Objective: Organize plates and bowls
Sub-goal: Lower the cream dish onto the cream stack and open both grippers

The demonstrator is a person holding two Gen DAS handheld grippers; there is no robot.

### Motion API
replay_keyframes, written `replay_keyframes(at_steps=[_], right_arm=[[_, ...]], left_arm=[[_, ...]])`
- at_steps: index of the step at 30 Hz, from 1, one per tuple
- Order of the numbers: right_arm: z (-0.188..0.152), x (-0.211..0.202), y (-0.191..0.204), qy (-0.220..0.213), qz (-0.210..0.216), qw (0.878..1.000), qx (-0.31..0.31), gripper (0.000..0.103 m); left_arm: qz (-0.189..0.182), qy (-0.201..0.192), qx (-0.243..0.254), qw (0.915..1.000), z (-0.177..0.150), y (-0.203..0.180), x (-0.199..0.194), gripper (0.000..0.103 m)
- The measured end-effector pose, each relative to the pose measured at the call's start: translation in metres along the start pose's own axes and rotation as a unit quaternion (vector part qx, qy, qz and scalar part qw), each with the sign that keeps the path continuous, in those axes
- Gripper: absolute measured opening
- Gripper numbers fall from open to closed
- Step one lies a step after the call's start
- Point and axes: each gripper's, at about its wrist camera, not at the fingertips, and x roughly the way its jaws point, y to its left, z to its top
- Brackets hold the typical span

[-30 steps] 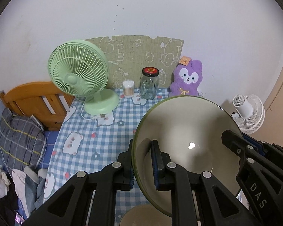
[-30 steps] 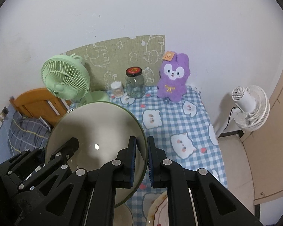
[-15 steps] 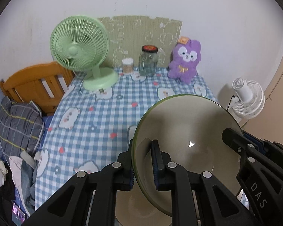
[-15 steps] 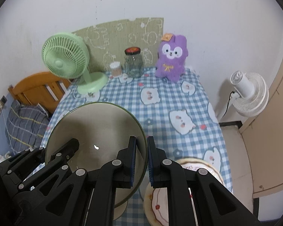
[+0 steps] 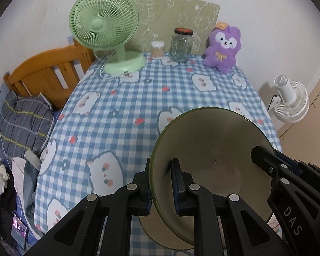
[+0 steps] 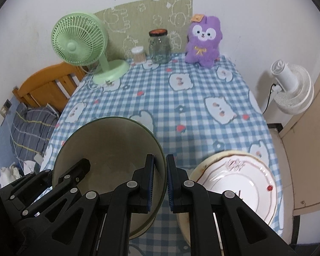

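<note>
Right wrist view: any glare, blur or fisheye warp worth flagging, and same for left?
Right wrist view: white plate soft and slightly blurred, faint sheen; dark vignette corners; table edge bows. Left wrist view: sharper; tiny highlight inside the green-rimmed bowl, whose interior is dim; wall curves toward the frame edges.

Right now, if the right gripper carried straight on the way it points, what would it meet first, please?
Probably the blue checked tablecloth: the right gripper, clamped on the green-rimmed beige bowl, points between that and the white floral plate. Depth is unclear.
</note>
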Motion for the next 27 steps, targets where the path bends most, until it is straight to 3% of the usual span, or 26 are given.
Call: replay_keyframes(at_steps=[27], right_arm=[[-0.033, 0.04, 0.012, 0.057, -0.002, 0.998, 0.002, 0.014]], left_arm=[[0.006, 0.051, -0.011, 0.9986, -0.036, 0.023, 0.035, 0.013]])
